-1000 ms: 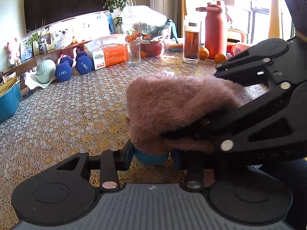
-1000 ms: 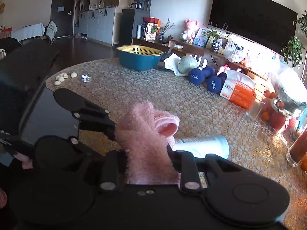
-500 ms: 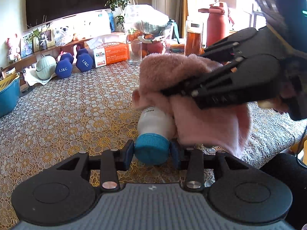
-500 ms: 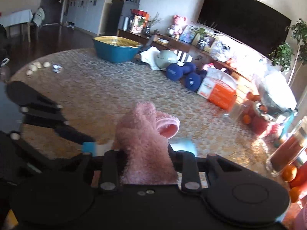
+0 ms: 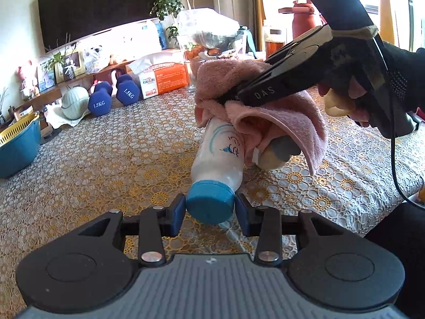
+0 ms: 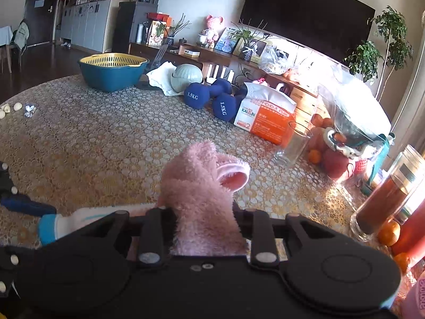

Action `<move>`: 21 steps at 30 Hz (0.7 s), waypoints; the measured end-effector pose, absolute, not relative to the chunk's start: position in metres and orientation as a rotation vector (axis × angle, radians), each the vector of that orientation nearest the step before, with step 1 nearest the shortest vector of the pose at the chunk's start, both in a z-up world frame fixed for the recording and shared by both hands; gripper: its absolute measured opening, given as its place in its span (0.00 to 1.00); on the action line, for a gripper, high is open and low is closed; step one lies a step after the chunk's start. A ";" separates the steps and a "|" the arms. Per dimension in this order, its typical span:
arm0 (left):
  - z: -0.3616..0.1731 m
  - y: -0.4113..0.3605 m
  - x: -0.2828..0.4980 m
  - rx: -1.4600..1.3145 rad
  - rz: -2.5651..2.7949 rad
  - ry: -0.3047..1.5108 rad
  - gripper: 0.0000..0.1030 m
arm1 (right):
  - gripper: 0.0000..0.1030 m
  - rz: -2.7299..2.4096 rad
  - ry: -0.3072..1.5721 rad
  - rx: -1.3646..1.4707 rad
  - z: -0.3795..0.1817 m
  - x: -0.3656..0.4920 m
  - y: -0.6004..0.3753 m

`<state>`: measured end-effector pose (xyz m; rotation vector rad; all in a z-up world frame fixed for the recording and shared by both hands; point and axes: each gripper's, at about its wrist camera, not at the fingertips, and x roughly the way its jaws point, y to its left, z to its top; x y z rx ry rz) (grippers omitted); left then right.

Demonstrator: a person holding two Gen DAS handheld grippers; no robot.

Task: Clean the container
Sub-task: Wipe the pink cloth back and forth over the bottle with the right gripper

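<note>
A white bottle (image 5: 219, 154) with a blue cap (image 5: 210, 202) is held by the left gripper (image 5: 210, 210). The cap is clamped between the two blue pads (image 5: 177, 214), which are seen pressed against its sides at the lower centre of the left wrist view. The bottle body extends away from the cap toward 12 o'clock, tilted slightly to the right, above the lace-patterned tablecloth (image 5: 106, 164).

A pink fluffy cloth (image 5: 279, 111) is gripped by the right gripper (image 5: 231, 97), whose jaws are closed on a fold of it. The cloth is draped over the far end of the bottle, at 1 o'clock from the cap, and is touching the bottle there. The right gripper's handle is held by a person's hand in a black glove (image 5: 398, 79) at 2 o'clock in the left wrist view.

In the right wrist view the cloth (image 6: 204, 199) is seen bunched between the fingers (image 6: 151, 228), and the bottle (image 6: 79, 218) lies at 9 o'clock from it, partly hidden by the gripper body. Whether the bottle's far end is fully covered cannot be told from either view.

Two blue dumbbells (image 6: 207, 101), an orange-and-white box (image 6: 265, 117), an empty glass (image 6: 292, 143) and a blue basin with a yellow strainer (image 6: 113, 70) stand well apart from the bottle.
</note>
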<state>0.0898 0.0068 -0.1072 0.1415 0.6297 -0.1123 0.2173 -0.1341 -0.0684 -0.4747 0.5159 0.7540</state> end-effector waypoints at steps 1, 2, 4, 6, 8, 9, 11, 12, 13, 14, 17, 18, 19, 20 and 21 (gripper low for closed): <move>-0.107 0.009 0.091 0.137 -0.110 0.633 0.39 | 0.26 0.755 0.518 -0.466 -0.068 0.219 -0.131; -0.108 0.010 0.091 0.133 -0.109 0.635 0.39 | 0.26 0.757 0.521 -0.460 -0.068 0.221 -0.128; -0.108 0.012 0.092 0.122 -0.110 0.636 0.39 | 0.26 0.755 0.522 -0.467 -0.066 0.222 -0.123; -0.108 0.012 0.092 0.125 -0.109 0.635 0.39 | 0.25 0.753 0.514 -0.485 -0.064 0.218 -0.121; -0.108 0.012 0.092 0.127 -0.108 0.634 0.39 | 0.25 0.762 0.498 -0.497 -0.062 0.210 -0.122; -0.108 0.012 0.092 0.126 -0.109 0.635 0.39 | 0.25 0.769 0.490 -0.498 -0.060 0.205 -0.124; -0.108 0.013 0.093 0.124 -0.110 0.636 0.39 | 0.25 0.788 0.465 -0.502 -0.054 0.193 -0.127; -0.108 0.013 0.093 0.124 -0.110 0.636 0.39 | 0.25 0.800 0.453 -0.504 -0.051 0.187 -0.129; -0.108 0.013 0.093 0.124 -0.109 0.636 0.39 | 0.25 0.821 0.442 -0.502 -0.046 0.180 -0.130; -0.108 0.013 0.093 0.123 -0.109 0.636 0.39 | 0.25 0.842 0.431 -0.503 -0.043 0.173 -0.131; -0.109 0.013 0.093 0.122 -0.109 0.637 0.39 | 0.25 0.900 0.404 -0.520 -0.037 0.151 -0.131; -0.109 0.013 0.093 0.121 -0.109 0.637 0.39 | 0.25 0.919 0.405 -0.521 -0.036 0.145 -0.130; -0.109 0.013 0.093 0.121 -0.109 0.637 0.39 | 0.25 0.938 0.407 -0.524 -0.037 0.138 -0.129; -0.110 0.013 0.093 0.121 -0.109 0.638 0.39 | 0.25 0.951 0.407 -0.527 -0.038 0.132 -0.128; -0.110 0.013 0.093 0.122 -0.109 0.638 0.39 | 0.25 0.964 0.412 -0.525 -0.039 0.127 -0.127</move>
